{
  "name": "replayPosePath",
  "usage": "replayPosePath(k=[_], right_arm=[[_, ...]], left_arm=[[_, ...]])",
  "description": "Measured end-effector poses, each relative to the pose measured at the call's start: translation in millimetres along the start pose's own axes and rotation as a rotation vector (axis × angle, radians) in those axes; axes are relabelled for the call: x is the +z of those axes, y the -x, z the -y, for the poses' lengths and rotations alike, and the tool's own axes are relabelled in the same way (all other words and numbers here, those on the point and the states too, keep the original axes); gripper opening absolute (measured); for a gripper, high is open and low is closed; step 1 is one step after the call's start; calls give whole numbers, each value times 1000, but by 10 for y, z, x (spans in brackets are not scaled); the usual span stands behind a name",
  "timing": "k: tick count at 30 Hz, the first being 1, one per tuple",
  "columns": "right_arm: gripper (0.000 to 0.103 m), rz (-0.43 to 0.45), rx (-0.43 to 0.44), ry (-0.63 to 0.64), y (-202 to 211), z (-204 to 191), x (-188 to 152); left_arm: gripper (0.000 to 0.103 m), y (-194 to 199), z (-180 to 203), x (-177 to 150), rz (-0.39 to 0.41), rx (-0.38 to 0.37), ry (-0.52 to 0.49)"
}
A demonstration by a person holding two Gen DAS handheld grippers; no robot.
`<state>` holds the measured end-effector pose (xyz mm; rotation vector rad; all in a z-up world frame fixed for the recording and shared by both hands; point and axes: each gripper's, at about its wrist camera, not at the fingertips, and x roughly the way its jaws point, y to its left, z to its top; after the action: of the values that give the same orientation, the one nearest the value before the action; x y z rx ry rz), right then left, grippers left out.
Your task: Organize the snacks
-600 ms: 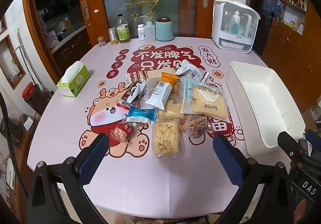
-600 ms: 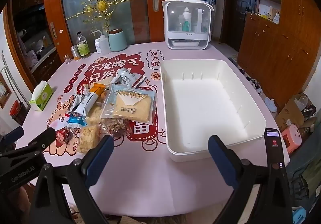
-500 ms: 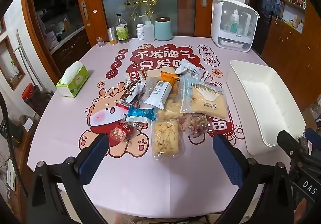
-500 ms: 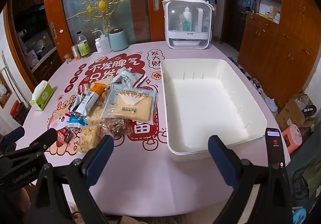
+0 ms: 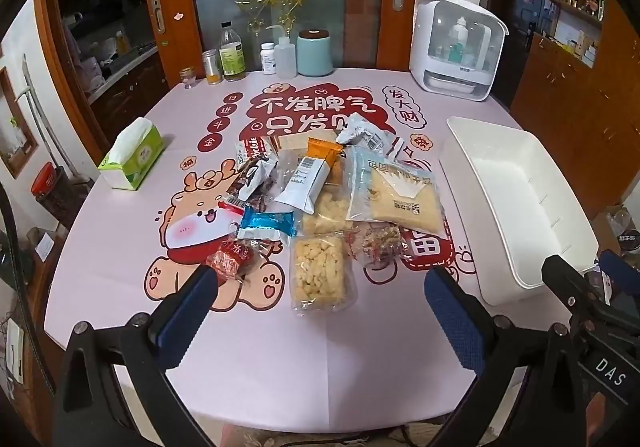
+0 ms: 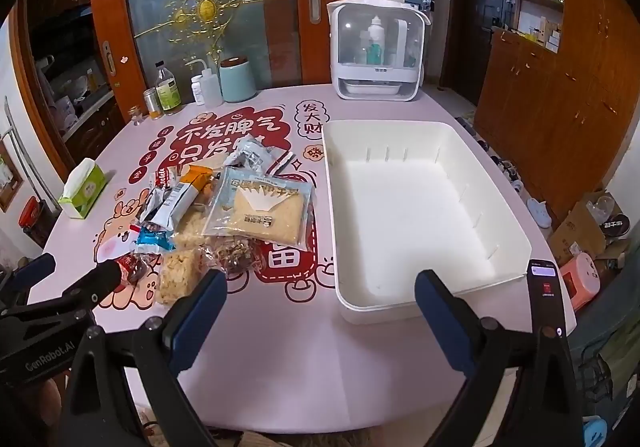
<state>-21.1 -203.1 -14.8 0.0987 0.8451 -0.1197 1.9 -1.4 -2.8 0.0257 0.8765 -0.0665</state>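
A round table [image 5: 280, 359] with a pale pink cloth printed with red cartoon figures fills the middle of both views. Behind it, at the top centre, stands a frosted-glass sliding door [image 5: 280, 7] with gold ornament in an orange-brown wooden frame. Brown wooden cabinets [image 6: 560, 119] with open shelves line the right edge; a dim kitchen counter [image 5: 116, 63] shows at the upper left.

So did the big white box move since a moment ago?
No. In the right wrist view the white box sits beside the same red cartoon print on the tablecloth as before, nothing in it.
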Motion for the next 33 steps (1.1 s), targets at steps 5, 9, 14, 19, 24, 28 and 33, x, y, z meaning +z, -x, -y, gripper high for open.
replayPosePath(k=[5, 9, 14, 19, 24, 28, 33], right_arm=[[96, 4, -4, 5, 49, -9, -9], [96, 6, -5, 7, 41, -16, -9], [96, 9, -6, 10, 40, -64, 5], [96, 14, -6, 19, 61, -86, -6], [96, 15, -7, 20, 62, -89, -8], [96, 15, -2, 19, 76, -108, -15], [96, 12, 5, 14, 77, -126, -33]], left_arm=[[103, 29, -29, -3, 24, -19, 16], [103, 56, -34, 1, 20, 3, 13], [103, 21, -55, -19, 5, 4, 17], [103, 67, -27, -29, 29, 4, -4], [103, 100, -40, -27, 42, -7, -7], [103, 100, -70, -33, 39, -24, 1], [103, 77, -87, -52, 25, -33, 3]])
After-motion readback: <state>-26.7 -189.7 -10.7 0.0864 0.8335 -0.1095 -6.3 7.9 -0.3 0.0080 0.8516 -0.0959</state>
